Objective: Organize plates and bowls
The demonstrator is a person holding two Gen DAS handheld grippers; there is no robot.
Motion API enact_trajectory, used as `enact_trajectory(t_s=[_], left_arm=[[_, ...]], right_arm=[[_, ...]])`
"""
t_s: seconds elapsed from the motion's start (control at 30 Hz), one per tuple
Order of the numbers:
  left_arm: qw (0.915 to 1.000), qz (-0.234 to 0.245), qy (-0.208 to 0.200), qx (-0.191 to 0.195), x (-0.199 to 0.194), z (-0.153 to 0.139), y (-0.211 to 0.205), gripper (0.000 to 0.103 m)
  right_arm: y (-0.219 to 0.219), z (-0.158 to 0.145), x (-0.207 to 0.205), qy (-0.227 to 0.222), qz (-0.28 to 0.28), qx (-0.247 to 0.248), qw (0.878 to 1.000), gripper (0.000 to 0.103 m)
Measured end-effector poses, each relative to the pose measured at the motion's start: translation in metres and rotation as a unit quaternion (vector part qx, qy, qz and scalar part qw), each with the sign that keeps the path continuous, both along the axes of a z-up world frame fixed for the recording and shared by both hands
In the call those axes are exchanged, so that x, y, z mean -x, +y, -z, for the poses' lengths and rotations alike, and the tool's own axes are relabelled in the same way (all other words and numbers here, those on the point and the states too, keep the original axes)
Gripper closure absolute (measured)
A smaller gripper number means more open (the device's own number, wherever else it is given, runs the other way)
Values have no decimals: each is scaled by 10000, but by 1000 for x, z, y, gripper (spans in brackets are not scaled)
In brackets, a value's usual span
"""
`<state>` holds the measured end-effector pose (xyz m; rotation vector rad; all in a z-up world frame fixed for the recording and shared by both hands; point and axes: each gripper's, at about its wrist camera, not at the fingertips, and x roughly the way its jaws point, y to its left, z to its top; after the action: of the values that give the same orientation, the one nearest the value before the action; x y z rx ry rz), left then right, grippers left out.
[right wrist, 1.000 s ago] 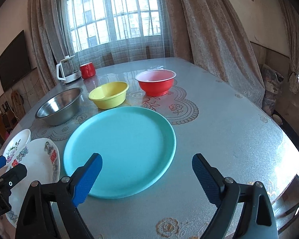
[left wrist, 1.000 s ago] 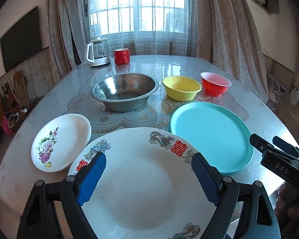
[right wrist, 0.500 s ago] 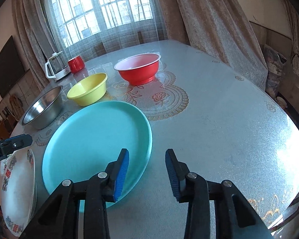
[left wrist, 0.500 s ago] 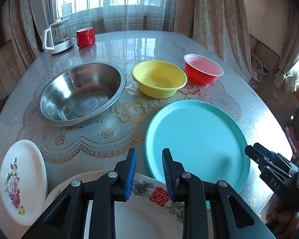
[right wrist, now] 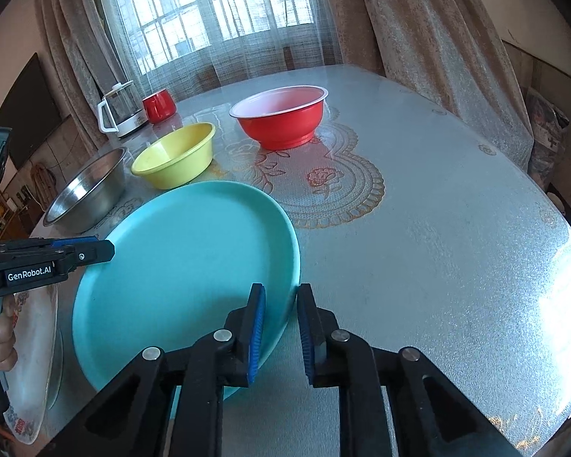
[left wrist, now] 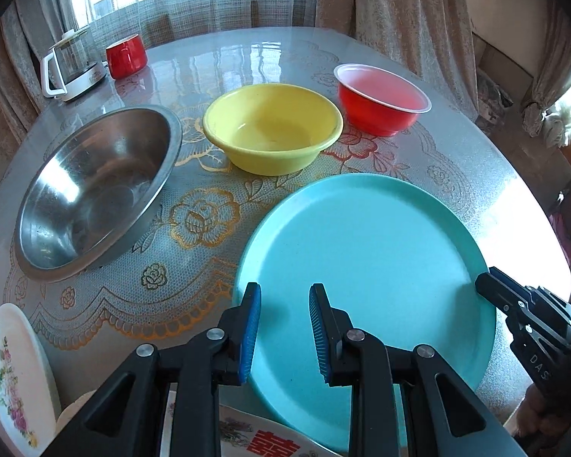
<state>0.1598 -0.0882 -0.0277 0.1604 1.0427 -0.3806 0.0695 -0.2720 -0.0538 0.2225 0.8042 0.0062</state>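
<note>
on the table's near side: teal plate point(right wrist: 179, 266). your right gripper point(right wrist: 279, 327), jaws just closed, clamps its rim for lifting; left gripper point(left wrist: 283, 327), narrowed, hovers above it, gripping nothing.

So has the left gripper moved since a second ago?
Yes. The left gripper has gone forward past the big white plate, over the teal plate.

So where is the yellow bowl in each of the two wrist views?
Left wrist view: the yellow bowl is upper centre, between the steel bowl and the red bowl.
Right wrist view: the yellow bowl is left of centre, beyond the turquoise plate.
Shared landmark: the turquoise plate, in front of the bowl in both.
</note>
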Motion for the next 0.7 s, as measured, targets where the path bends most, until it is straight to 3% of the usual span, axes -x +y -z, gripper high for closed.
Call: enact_trajectory(t_s=[0.2, 0.33, 0.43, 0.6, 0.7], left_arm=[[9996, -12, -80, -273, -3, 8, -15, 76], [9995, -130, -240, -159, -2, -2, -10, 76], [9987, -241, -317, -326, 0, -3, -6, 75], [9980, -25, -324, -551, 8, 7, -15, 75], [9984, -33, -306, -465, 8, 8, -18, 80]], right_arm=[[-10, 0, -6, -34, 73, -4, 10000, 92], [-16, -1, -10, -61, 166, 50, 9998, 92], [-23, 0, -14, -55, 248, -79, 9996, 92], [-34, 0, -19, -32, 298, -391, 9988, 92], [-41, 0, -22, -20, 389, -412, 9984, 92]])
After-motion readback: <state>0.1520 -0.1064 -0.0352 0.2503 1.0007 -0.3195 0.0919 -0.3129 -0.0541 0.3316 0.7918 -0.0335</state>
